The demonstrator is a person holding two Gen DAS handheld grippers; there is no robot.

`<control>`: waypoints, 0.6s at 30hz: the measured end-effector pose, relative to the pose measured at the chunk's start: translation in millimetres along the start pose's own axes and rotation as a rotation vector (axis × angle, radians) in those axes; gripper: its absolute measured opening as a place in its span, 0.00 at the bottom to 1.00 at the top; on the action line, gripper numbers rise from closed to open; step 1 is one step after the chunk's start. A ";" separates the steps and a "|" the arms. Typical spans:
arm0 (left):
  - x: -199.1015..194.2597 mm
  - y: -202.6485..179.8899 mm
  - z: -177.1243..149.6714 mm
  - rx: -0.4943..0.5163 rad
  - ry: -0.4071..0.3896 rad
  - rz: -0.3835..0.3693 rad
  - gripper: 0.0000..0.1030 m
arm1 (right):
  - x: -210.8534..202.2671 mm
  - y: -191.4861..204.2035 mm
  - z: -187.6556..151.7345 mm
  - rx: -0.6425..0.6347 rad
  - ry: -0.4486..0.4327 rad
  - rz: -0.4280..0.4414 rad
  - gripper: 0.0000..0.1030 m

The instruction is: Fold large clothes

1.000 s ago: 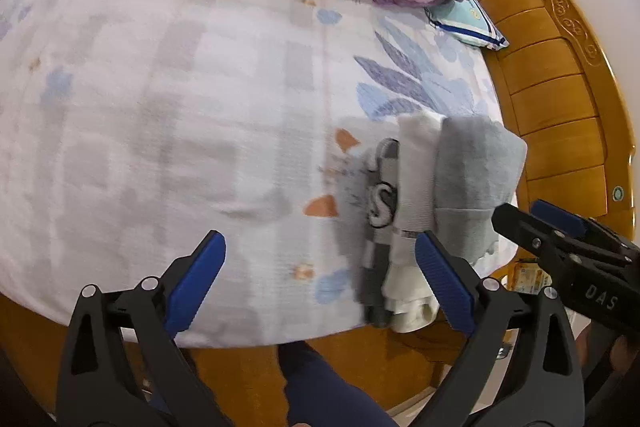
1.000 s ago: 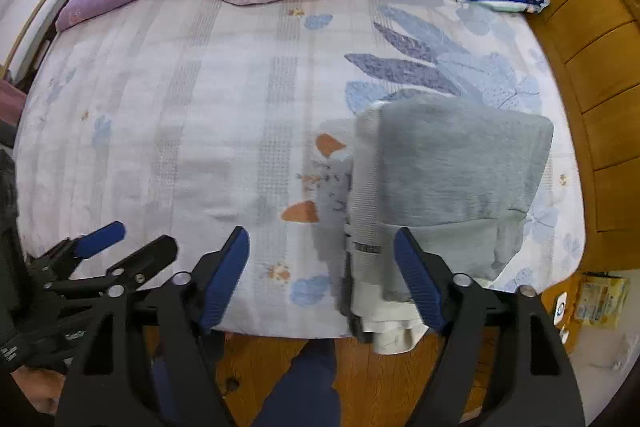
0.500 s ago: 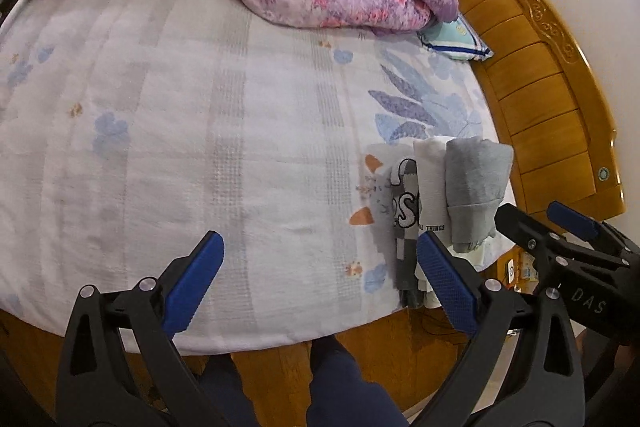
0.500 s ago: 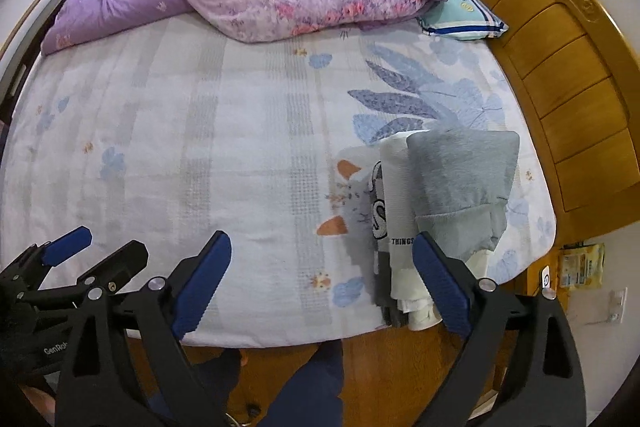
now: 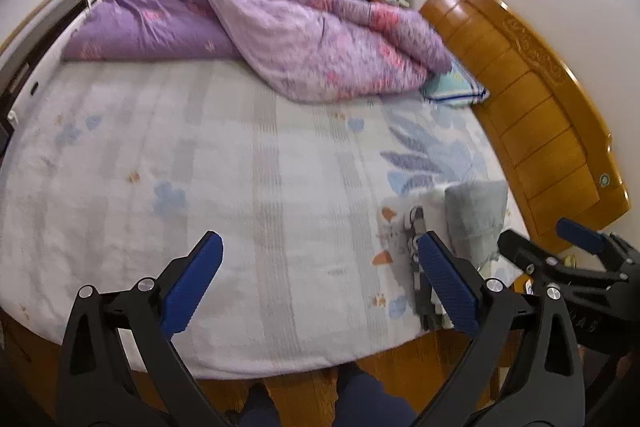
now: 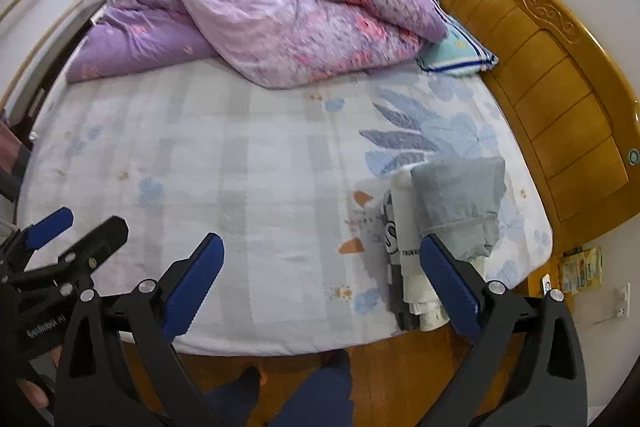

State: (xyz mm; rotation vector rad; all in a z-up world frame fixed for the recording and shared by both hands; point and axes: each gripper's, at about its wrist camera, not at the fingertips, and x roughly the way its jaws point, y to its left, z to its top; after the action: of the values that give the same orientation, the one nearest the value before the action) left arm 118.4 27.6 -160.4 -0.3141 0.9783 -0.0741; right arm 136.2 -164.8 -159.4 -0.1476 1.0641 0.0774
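The stack of folded grey and white clothes (image 6: 448,223) lies at the bed's near right corner, just beside the mattress edge. The broad pale patterned sheet (image 6: 240,163) left of it lies bare. The left gripper (image 5: 320,283) gapes empty above the sheet; the right gripper (image 6: 324,279), its jaws just opened wider, holds nothing.

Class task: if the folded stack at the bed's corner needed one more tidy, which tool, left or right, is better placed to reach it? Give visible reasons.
Probably the right tool: open, empty, with the folded stack just beyond its finger. The left tool sits further aside.
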 end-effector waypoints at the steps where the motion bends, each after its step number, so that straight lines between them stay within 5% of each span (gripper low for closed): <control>1: -9.1 -0.1 2.6 0.000 -0.020 0.010 0.95 | -8.8 2.3 1.5 -0.002 -0.015 0.008 0.92; 18: -153.6 -38.6 44.3 0.141 -0.336 0.106 0.95 | -135.3 -4.8 21.2 0.022 -0.328 0.042 0.92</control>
State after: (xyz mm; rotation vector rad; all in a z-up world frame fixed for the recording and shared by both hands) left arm 72.0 32.0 -2.7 -0.1378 0.6508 0.0066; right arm 89.7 -165.2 -30.4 -0.0890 0.7401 0.1233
